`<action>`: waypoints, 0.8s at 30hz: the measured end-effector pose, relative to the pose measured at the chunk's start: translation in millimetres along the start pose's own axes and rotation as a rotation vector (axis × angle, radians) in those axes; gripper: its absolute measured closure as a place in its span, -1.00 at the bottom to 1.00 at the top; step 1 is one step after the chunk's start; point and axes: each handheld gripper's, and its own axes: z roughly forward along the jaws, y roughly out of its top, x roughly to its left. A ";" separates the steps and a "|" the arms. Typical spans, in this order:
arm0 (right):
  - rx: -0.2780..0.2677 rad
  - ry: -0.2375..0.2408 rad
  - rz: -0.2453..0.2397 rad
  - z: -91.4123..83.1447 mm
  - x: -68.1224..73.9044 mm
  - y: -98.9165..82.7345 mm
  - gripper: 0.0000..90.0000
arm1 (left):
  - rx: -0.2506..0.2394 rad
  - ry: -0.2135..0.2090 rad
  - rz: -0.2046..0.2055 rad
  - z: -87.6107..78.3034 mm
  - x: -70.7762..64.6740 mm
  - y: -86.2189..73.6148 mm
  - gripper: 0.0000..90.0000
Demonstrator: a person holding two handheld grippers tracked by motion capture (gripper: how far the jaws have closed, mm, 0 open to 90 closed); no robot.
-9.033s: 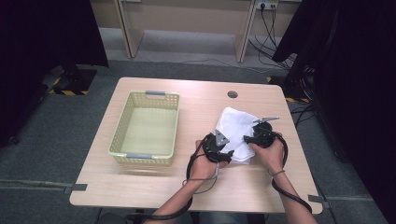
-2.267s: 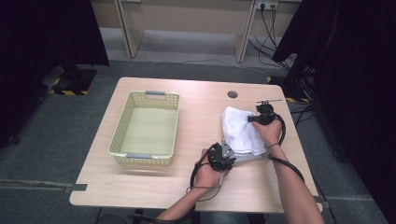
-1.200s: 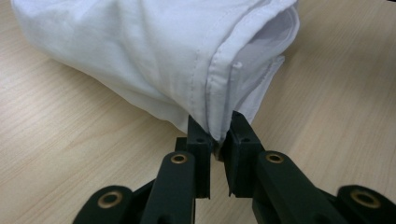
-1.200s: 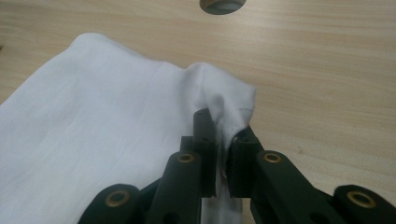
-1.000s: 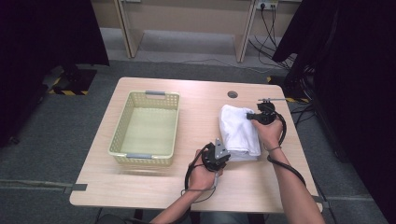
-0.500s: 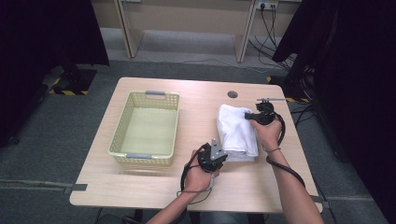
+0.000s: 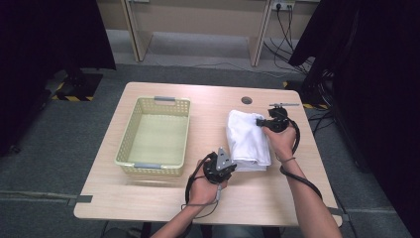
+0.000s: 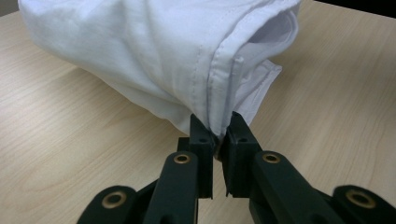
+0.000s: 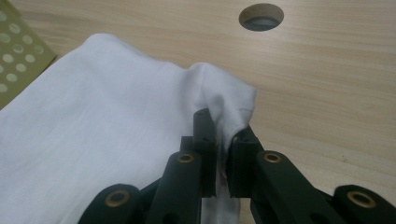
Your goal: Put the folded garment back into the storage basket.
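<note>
Wooden counter (image 7: 163,198), dark curtains on both sides, yellow basket (image 7: 156,135) on its left half at about 9 o'clock from the folded white cloth (image 7: 246,140). Your left gripper (image 7: 231,166) has its jaws nearly closed, pinching the cloth's stitched near corner at its 7 o'clock. Your right gripper (image 7: 259,122) pinches the far corner at 1 o'clock, near the cable hole (image 7: 246,100).
</note>
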 end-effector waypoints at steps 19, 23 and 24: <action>-0.016 0.028 -0.018 -5.7 12.4 1.5 0.88 | -0.013 0.002 0.002 -15.8 3.8 -5.6 0.86; -0.021 0.033 -0.020 -7.0 15.4 2.0 0.88 | -0.012 0.004 0.002 -18.8 4.0 -7.3 0.86; -0.021 0.033 -0.024 -7.2 16.1 2.2 0.88 | -0.011 0.006 0.004 -19.8 4.4 -7.6 0.85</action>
